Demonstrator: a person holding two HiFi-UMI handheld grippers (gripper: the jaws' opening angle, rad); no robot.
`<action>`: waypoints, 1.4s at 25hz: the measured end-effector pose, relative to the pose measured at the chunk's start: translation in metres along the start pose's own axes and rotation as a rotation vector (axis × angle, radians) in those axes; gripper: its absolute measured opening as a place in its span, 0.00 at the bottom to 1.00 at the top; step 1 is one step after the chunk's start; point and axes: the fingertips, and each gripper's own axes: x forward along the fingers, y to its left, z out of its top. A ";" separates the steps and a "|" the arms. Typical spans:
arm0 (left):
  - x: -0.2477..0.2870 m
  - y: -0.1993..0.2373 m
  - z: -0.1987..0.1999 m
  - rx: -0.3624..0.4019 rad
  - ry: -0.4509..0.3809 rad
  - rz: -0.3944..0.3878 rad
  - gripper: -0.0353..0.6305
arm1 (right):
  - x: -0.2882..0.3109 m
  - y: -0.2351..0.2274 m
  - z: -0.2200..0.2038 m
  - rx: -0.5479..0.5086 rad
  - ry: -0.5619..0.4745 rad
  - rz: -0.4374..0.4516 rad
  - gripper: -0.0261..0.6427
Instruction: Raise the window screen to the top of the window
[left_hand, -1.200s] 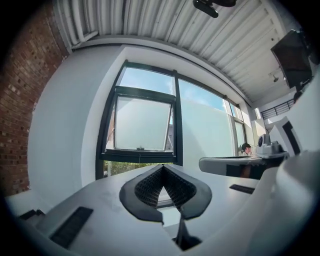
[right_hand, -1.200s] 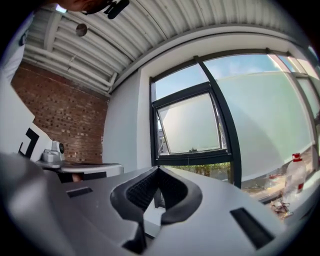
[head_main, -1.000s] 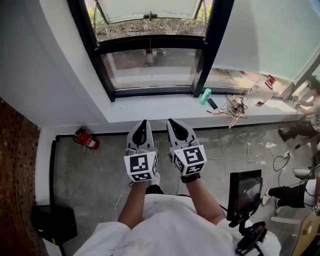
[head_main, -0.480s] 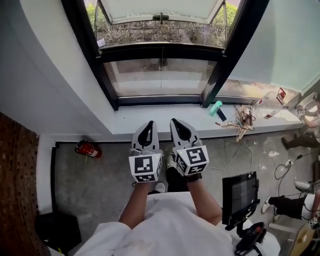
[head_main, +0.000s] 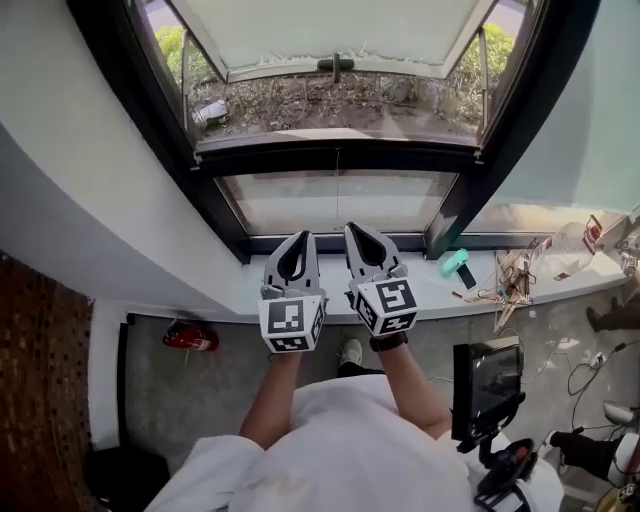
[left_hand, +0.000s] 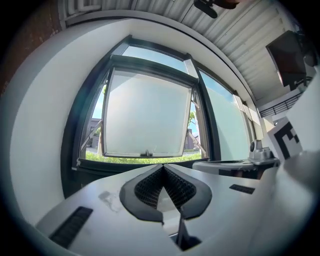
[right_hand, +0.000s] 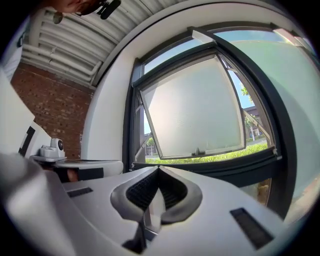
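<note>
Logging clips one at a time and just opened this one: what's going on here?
A person stands at a window with a gripper in each hand. The left gripper and right gripper are both shut and empty, held side by side over the white sill and pointing at the window. Neither touches anything. The frosted upper sash is tilted open outward. No screen can be made out, so raising has not begun.

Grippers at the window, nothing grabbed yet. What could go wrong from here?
1. The left gripper and right gripper are shut and empty; unless they open first, they'll push rather than grip.
2. The window pane hangs swung outward, its handle beyond the frame; reaching it may mean leaning over the sill.
3. A teal bottle and loose wires lie on the sill to the right; a sideways swing could knock them off.
</note>
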 end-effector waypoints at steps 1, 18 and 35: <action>0.018 0.009 0.003 0.000 -0.003 0.014 0.05 | 0.015 -0.007 0.007 -0.014 -0.009 0.012 0.04; 0.191 0.059 -0.045 0.584 0.216 -0.174 0.06 | 0.132 -0.094 -0.027 0.076 0.066 -0.074 0.04; 0.256 0.069 -0.103 1.192 0.397 -0.268 0.24 | 0.148 -0.123 -0.051 0.103 0.105 -0.161 0.04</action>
